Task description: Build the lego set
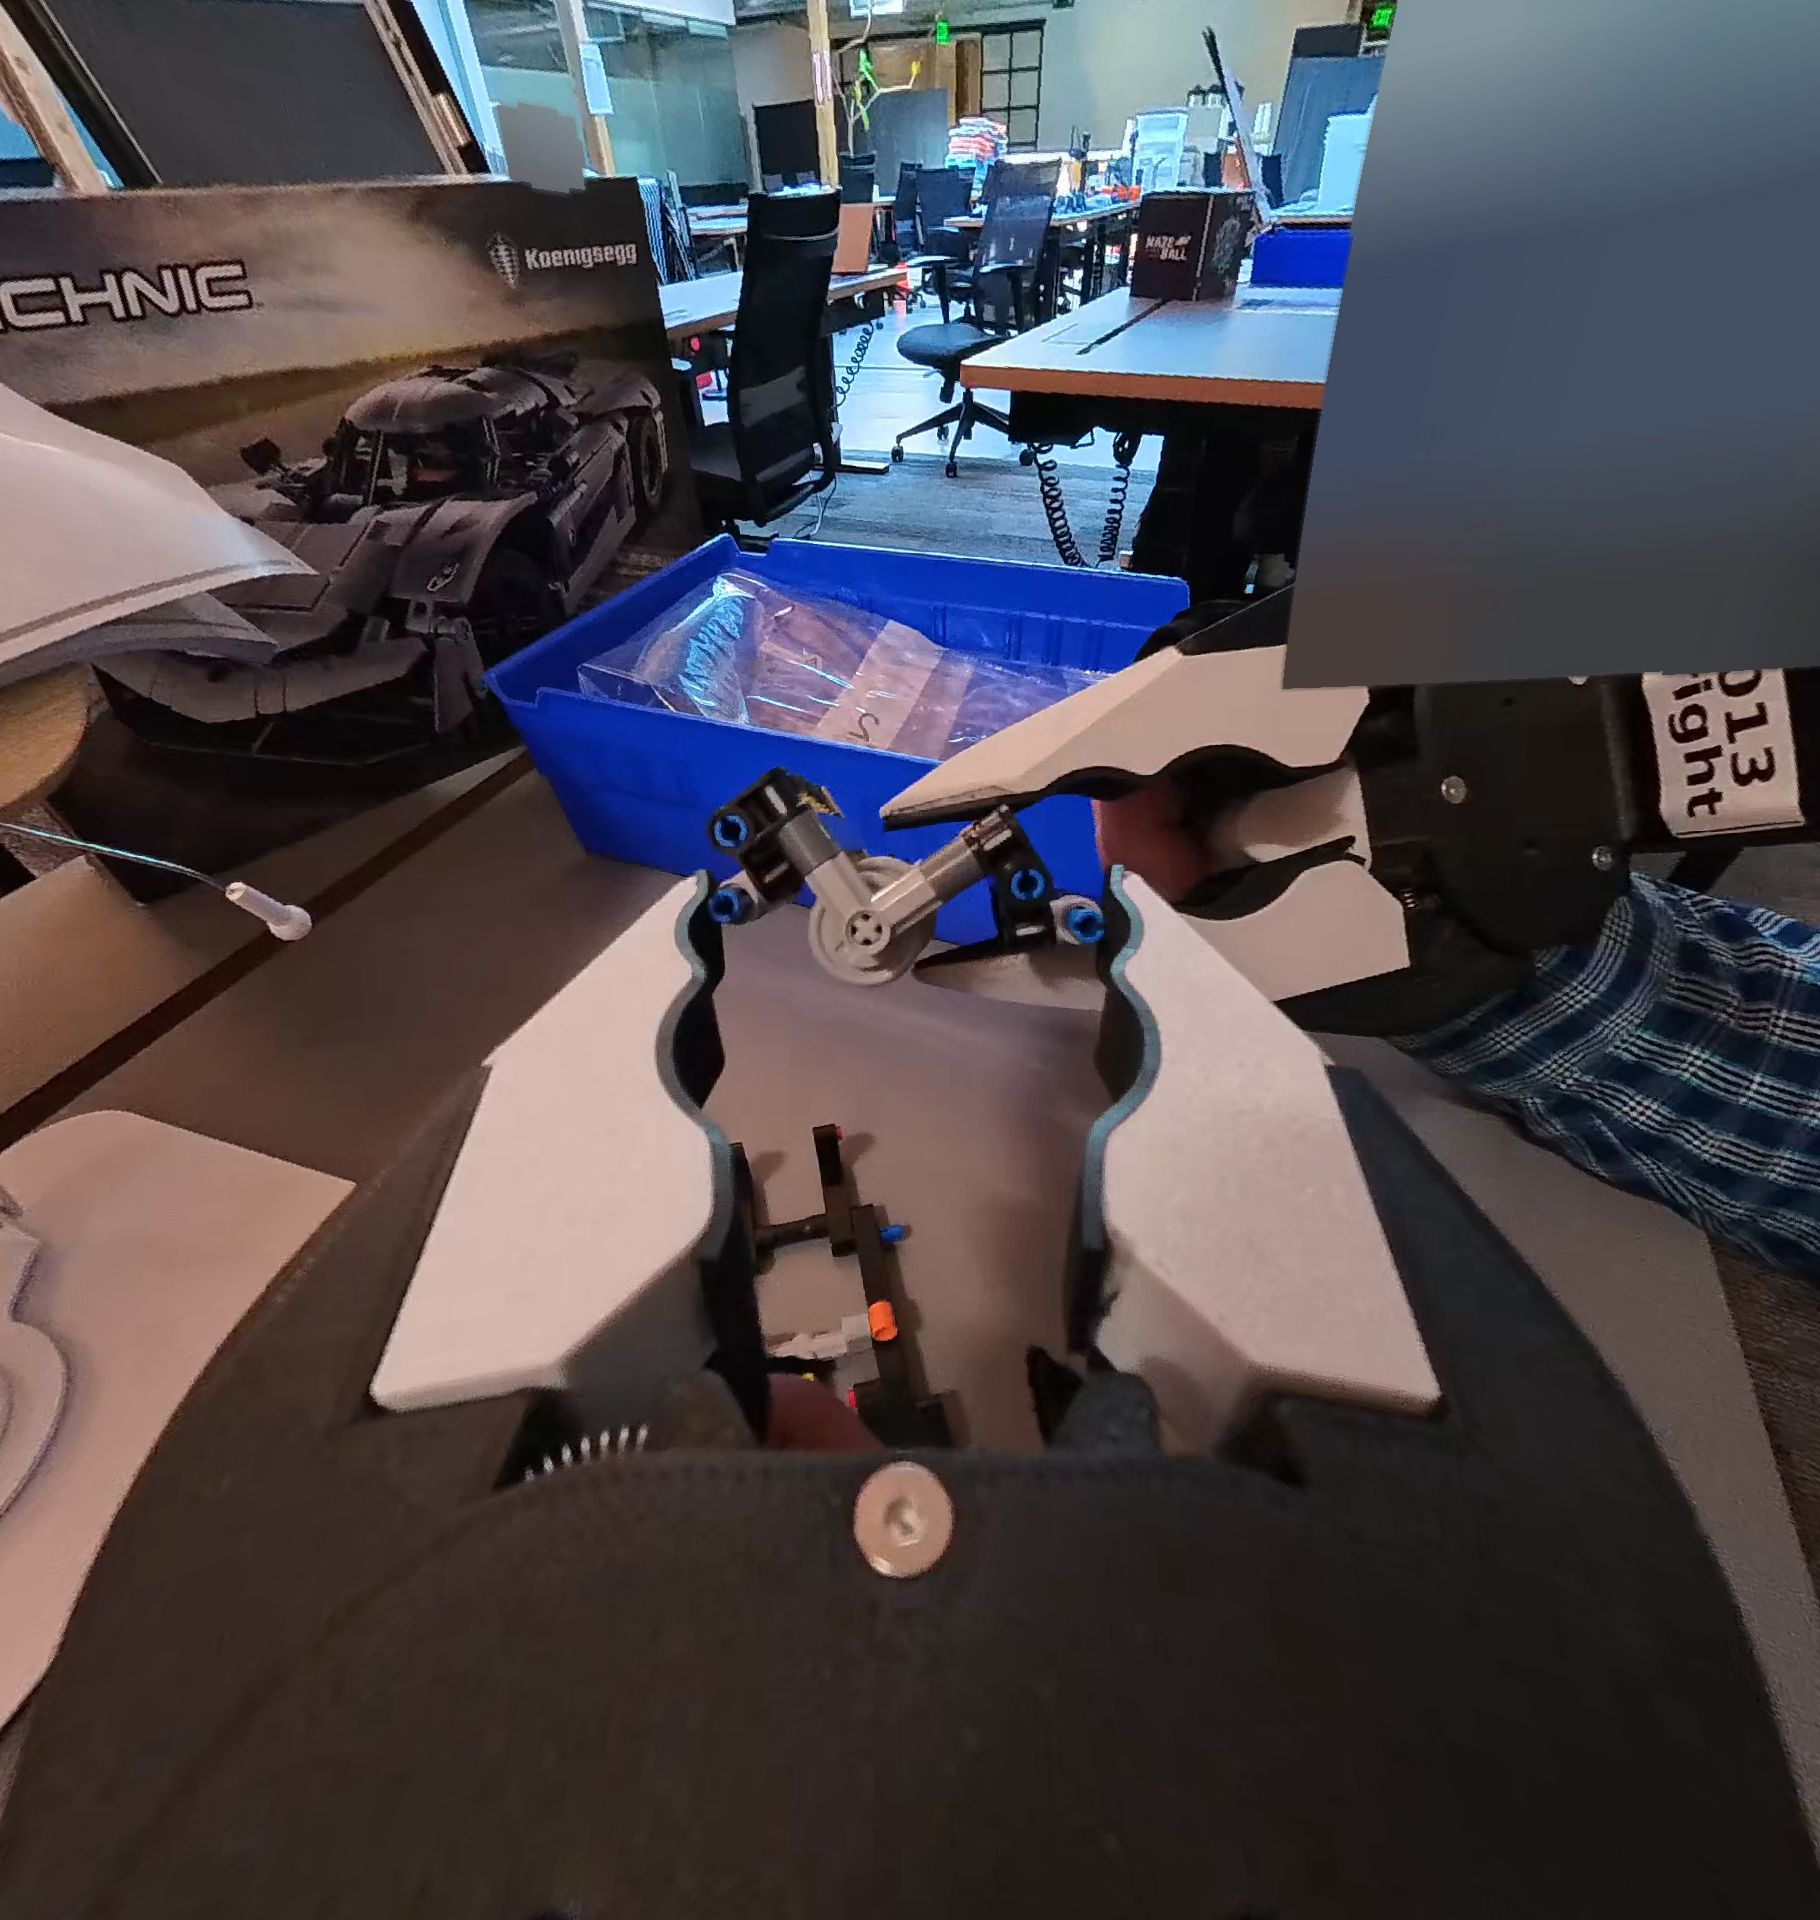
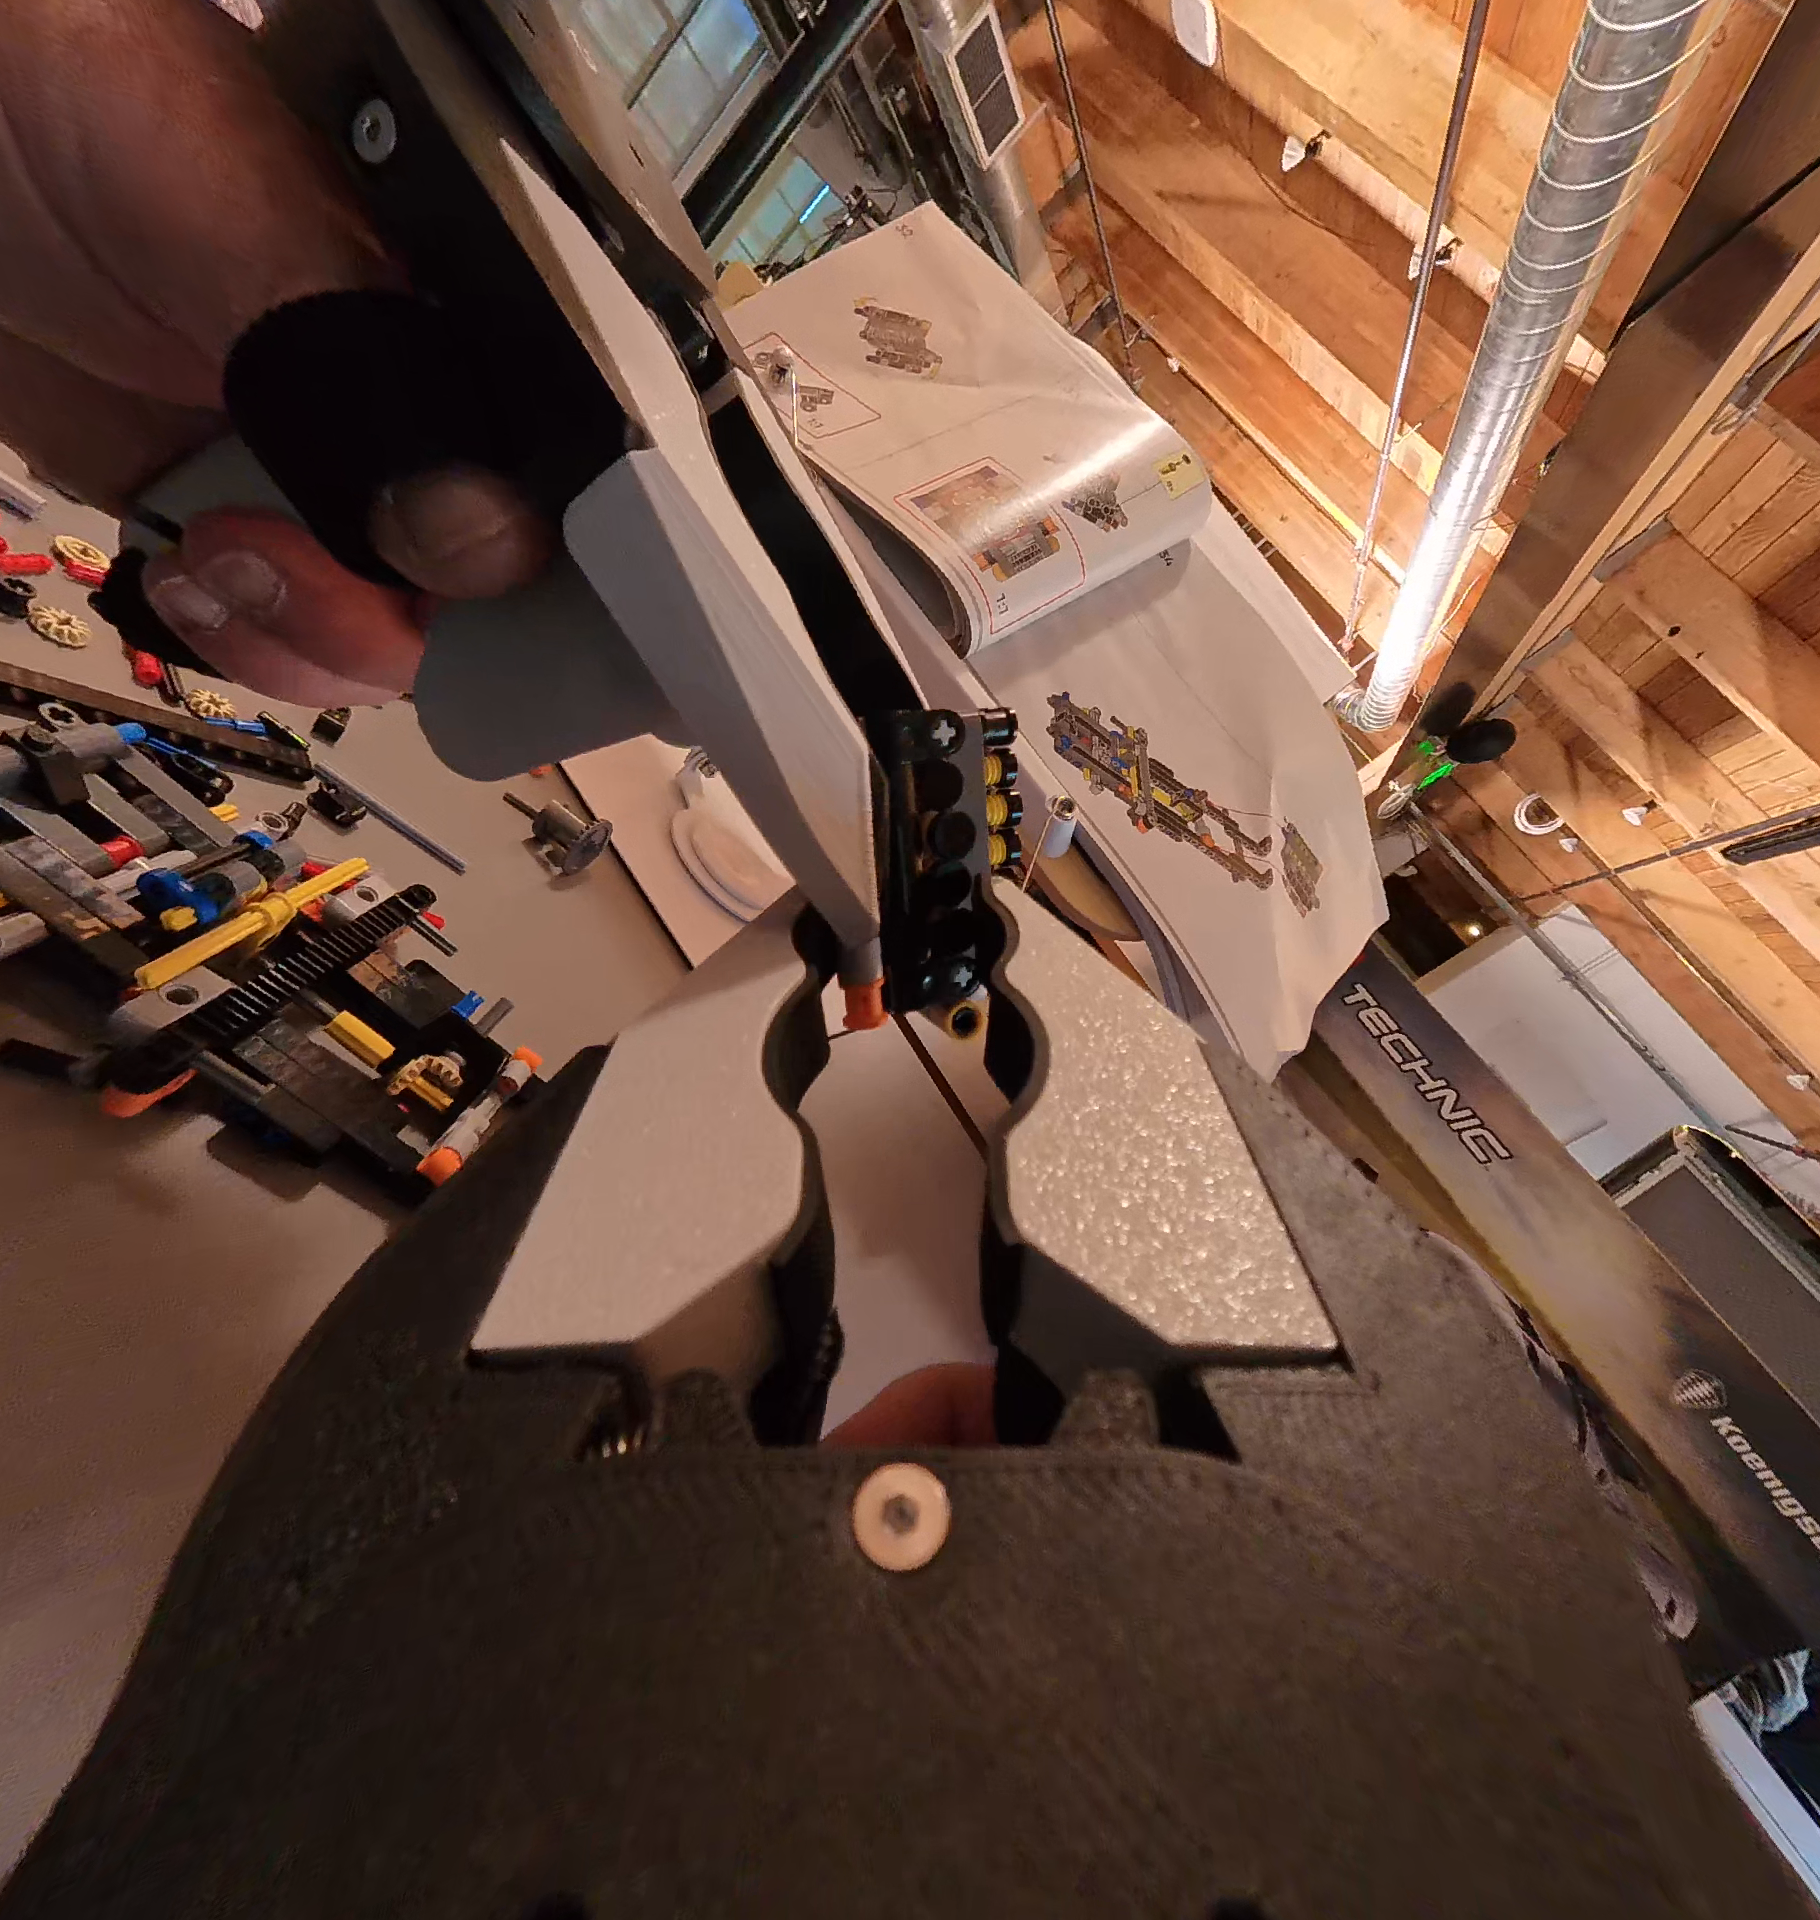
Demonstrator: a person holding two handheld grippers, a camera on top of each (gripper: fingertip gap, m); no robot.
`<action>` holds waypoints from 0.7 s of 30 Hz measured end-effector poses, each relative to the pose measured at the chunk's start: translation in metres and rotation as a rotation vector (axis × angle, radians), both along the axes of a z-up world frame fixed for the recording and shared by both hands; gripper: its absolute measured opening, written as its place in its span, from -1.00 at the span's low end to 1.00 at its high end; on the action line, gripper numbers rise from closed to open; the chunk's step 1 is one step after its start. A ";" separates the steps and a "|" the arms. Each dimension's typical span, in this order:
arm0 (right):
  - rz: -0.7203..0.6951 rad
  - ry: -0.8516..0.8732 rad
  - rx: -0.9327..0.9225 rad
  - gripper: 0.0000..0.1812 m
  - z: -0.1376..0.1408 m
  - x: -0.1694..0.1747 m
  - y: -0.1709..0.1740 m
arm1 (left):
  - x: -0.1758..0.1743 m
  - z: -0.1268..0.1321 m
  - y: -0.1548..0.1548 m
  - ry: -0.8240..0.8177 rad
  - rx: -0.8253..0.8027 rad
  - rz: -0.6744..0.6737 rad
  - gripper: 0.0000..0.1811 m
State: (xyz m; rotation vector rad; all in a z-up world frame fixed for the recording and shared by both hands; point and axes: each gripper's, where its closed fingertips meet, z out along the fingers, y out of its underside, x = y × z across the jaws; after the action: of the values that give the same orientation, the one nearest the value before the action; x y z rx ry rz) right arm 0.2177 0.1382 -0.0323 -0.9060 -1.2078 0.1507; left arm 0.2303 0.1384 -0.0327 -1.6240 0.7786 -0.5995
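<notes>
At the bench's left edge the set's box (image 1: 314,436) is propped upright with the open instruction booklet (image 2: 1176,790) draped over it, apparently so the build steps stay readable. Behind the work, a blue bin (image 1: 677,748) holding bagged parts is kept near the far edge. In the left wrist view, the left tool (image 1: 911,914) is held wide apart, its tips bracketing a small grey-and-black subassembly (image 1: 864,883) with blue pins; whether they touch it cannot be told. That piece is pinched from the right by the right tool (image 2: 906,966), whose jaws are nearly closed on a black beam (image 2: 932,862), seemingly steadied for joining. The larger chassis (image 2: 210,935) and loose parts (image 2: 33,561) are left lying on the bench.
</notes>
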 end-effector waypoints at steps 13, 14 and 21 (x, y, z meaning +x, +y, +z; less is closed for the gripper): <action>-0.012 0.016 0.015 -0.73 0.004 -0.002 -0.001 | -0.001 0.004 -0.002 -0.026 0.019 0.010 -0.23; -0.013 0.017 0.017 -0.73 0.004 -0.002 -0.001 | -0.001 0.004 -0.002 -0.026 0.019 0.011 -0.23; -0.015 0.021 0.016 -0.74 0.005 -0.002 -0.001 | 0.000 0.004 -0.002 -0.034 0.021 0.011 -0.23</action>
State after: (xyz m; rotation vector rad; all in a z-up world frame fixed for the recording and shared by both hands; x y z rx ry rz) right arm 0.2155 0.1370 -0.0272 -0.8969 -1.1810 0.1383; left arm 0.2298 0.1368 -0.0284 -1.5946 0.7486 -0.6078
